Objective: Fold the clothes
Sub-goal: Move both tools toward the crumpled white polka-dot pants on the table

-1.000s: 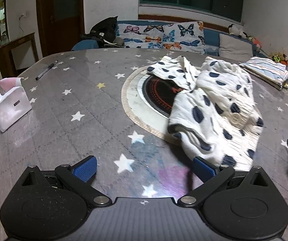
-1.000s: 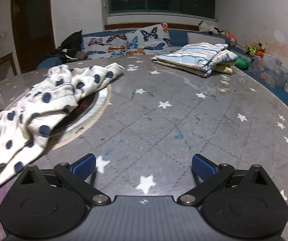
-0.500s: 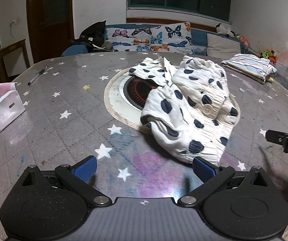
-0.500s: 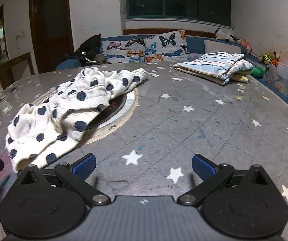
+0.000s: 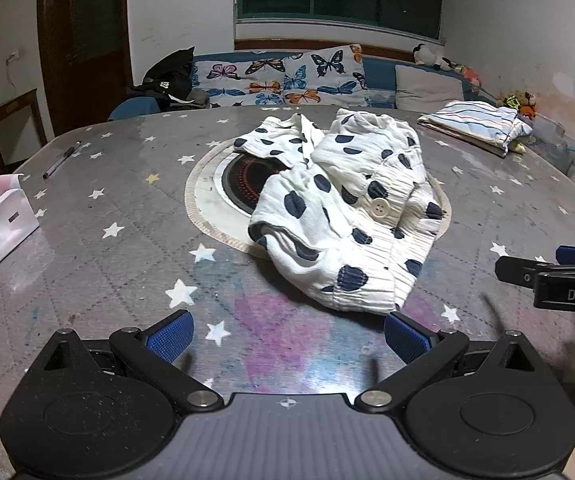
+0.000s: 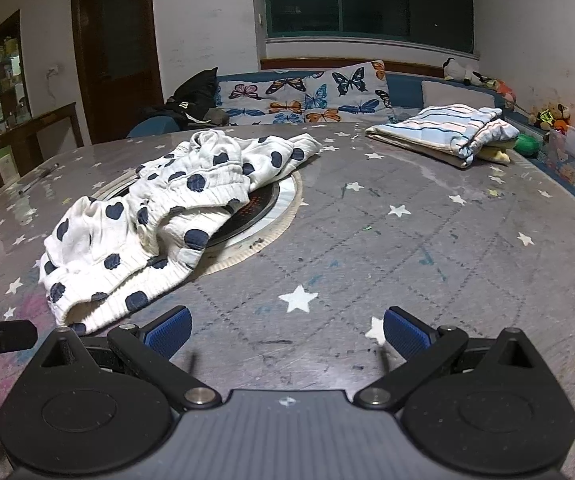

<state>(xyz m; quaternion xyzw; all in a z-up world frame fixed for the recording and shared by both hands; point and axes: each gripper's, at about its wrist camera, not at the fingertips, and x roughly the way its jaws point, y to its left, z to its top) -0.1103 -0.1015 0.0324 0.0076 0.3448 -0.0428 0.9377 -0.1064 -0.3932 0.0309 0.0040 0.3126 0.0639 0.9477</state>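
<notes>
From the left wrist we see our left tongs [image 5: 289, 332] spread apart and empty; the crumpled dotted garment [image 5: 347, 216] lies at twelve o'clock on the starred surface [image 5: 99, 264], partly over a round mat [image 5: 207, 200].

From the right wrist, our right tongs [image 6: 287, 330] gape empty too, garment at ten o'clock, folded striped cloth [image 6: 443, 130] at one.

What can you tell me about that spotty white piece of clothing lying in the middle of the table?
The spotted garment is white, ribbed-looking cloth with dark blue dots and one large pale button. It lies crumpled and unfolded, in bunched layers, partly over the round inset at the centre of the star-patterned table, with its near hem spilling onto the tabletop. Neither gripper touches it: the left gripper and the right gripper are both open, just short of it.
</notes>
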